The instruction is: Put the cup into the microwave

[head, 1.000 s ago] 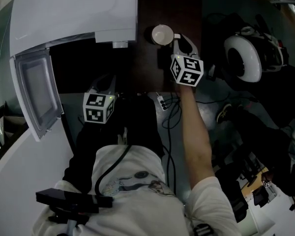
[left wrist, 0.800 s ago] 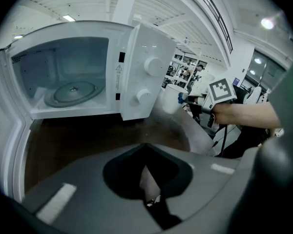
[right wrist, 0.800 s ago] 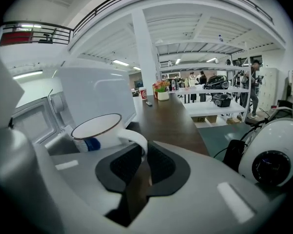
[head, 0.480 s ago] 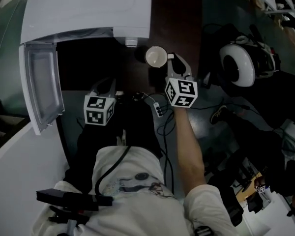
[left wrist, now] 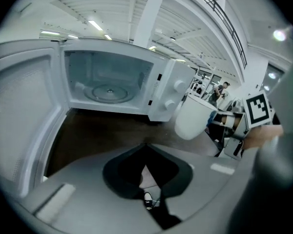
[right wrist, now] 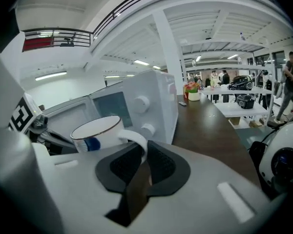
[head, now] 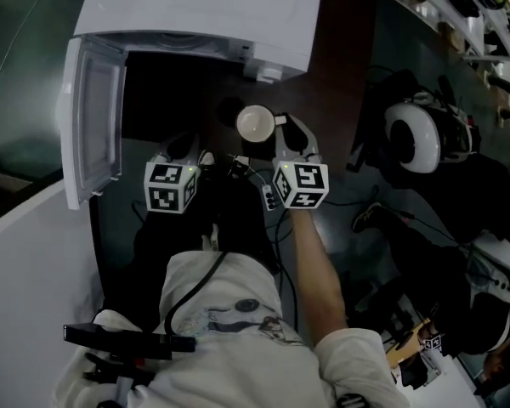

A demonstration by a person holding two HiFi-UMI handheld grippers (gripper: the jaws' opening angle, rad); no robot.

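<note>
R tool (right wrist: 139, 152) clamps cup (head: 257, 123) by handle (right wrist: 135, 136); cup airborne just outside open microwave (head: 204, 7). L tool (left wrist: 145, 147) closed, empty. Keep cup level, go in w/o clipping door (head: 89, 117).

Cup (head: 257, 123) in right gripper (head: 282, 136), before microwave (head: 204, 7)

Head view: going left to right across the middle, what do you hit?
Open microwave door → left gripper → cup → right gripper, shut on the cup's handle → white round device
</note>
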